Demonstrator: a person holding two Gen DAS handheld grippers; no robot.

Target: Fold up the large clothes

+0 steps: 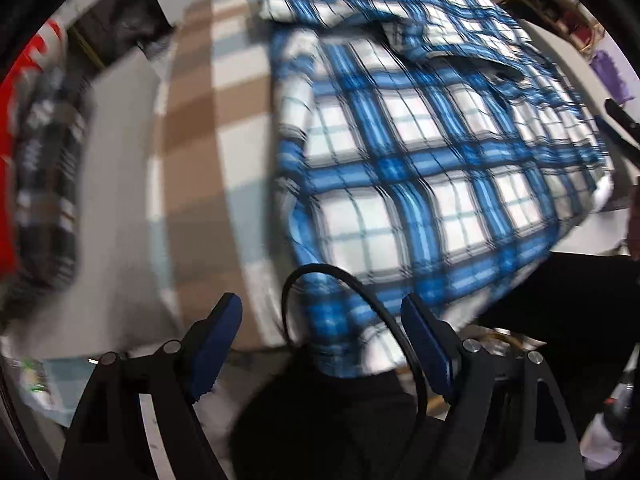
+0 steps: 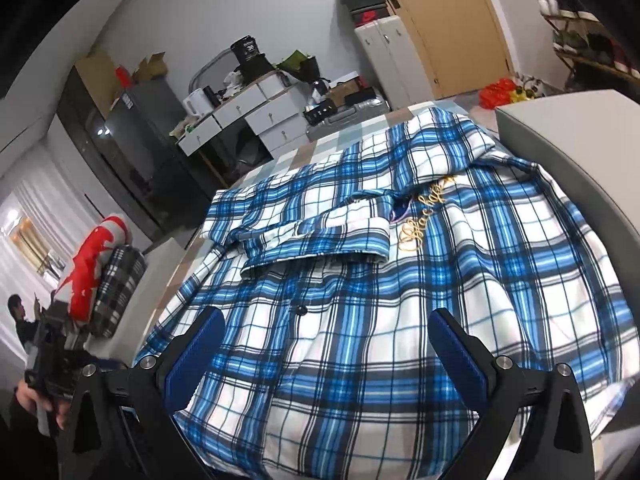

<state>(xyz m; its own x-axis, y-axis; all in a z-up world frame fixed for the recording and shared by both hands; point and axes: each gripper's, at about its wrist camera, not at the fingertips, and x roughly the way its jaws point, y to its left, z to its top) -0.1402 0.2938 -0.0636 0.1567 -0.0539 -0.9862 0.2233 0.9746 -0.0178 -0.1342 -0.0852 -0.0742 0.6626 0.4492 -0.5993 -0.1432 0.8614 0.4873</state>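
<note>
Shirt (image 1: pixel 420 152), blue-white plaid, lies spread on a bed with a tan-grey checked cover (image 1: pixel 196 152).

Left wrist view, blurred: left gripper (image 1: pixel 320 332) points down, jaws wide apart, nothing between the pads. Shirt sits ahead of the jaws and off toward the right finger; its near hem hangs down between the two fingers, not touched by either as far as I can tell. Black cable (image 1: pixel 360 284) loops across the gap between the fingers. Cover is ahead of the left finger. Far out past that finger, a red and dark-plaid pile (image 1: pixel 36 168). Right gripper tip shows at the frame edge, beyond the shirt's far side.

Right wrist view, sharp: right gripper (image 2: pixel 326 340) tilted down over the shirt, jaws wide open, pads clear of cloth. Shirt fills the space between and ahead of the jaws, front up, button (image 2: pixel 301 311) just ahead of the gap. Sleeve (image 2: pixel 312 236) is folded across the chest further ahead, gold lettering (image 2: pixel 424 216) beside its cuff. Grey block (image 2: pixel 580 152) is ahead of the right finger, at the shirt's edge. Past the left finger, a hand (image 2: pixel 40 400) holding the left gripper. Dresser (image 2: pixel 240 116) and door (image 2: pixel 448 24) are far ahead.
</note>
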